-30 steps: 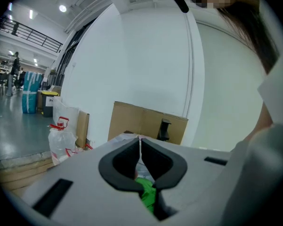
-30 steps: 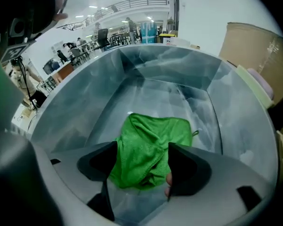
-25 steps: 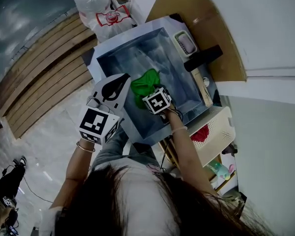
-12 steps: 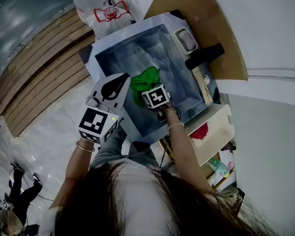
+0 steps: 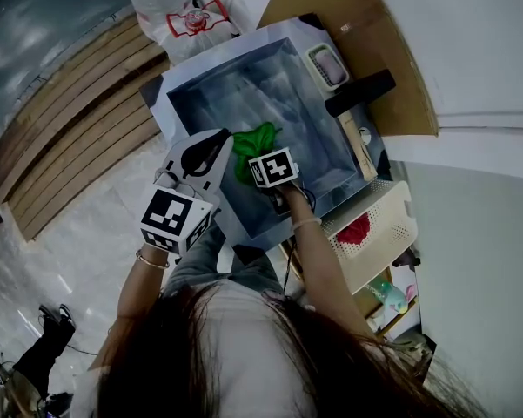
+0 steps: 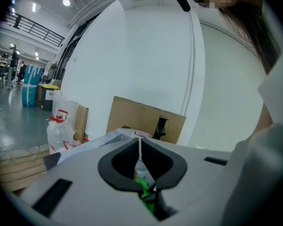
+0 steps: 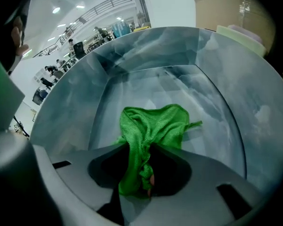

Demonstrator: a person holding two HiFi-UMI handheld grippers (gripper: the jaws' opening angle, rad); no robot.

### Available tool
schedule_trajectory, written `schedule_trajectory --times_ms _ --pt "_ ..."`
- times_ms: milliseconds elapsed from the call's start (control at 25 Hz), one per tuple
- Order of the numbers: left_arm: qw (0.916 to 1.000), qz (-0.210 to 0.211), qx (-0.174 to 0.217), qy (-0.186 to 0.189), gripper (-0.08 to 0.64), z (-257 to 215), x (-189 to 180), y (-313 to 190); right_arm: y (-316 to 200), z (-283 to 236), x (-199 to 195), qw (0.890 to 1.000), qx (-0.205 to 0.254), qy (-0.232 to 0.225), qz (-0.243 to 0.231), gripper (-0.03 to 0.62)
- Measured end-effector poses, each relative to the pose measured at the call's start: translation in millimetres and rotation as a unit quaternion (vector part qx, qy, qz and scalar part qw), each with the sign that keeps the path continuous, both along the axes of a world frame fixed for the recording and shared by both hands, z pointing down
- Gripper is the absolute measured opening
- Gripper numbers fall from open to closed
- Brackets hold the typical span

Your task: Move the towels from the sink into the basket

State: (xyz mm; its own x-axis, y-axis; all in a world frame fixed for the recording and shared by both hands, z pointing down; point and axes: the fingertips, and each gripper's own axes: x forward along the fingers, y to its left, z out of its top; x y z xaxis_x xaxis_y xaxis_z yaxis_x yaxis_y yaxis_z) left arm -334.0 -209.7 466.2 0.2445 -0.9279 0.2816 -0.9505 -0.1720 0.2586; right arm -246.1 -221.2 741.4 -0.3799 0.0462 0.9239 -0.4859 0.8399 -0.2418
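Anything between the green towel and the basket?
The right gripper has just been closing its fingers on the green towel. Only the sink's side wall lies between it and the basket; lift over it.

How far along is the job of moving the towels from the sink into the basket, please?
Done: a red cloth, probably a towel, already lies in the basket. In hand: the right tool has just been closing on the green towel in the sink. Left: lifting it across to the basket.

No legible text, number or brand appears in any view. Red print on the white plastic bags [image 5: 187, 20] is too small to read. The cube [image 5: 176, 219] on the left gripper [image 5: 219, 138] and the cube [image 5: 272, 169] on the right gripper [image 5: 251, 153] bear only black-and-white square marker patterns.
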Motion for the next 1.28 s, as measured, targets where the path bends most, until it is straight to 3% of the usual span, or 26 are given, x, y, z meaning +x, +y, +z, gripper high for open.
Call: schedule_trajectory --times_ms 160,480,800,1280 --pt "1.0000 -0.005 0.001 -0.006 0.011 -5.2 5.5 2.9 1.9 -5.2 4.5 1.000 -0.015 -0.015 0.017 0.118" --pt "0.9997 -0.015 0.008 -0.015 0.011 -17.4 13.9 7.2 0.5 -48.2 -0.5 0.997 0.011 -0.070 0.024 0.115" --pt "0.9991 -0.030 0.019 -0.023 0.011 -32.3 19.8 17.9 5.4 -90.9 0.0 0.991 0.061 -0.118 0.028 0.115" --pt "0.9984 -0.037 0.023 -0.036 0.011 -52.0 46.5 45.4 15.1 -156.7 17.0 0.972 0.135 -0.191 0.026 0.115"
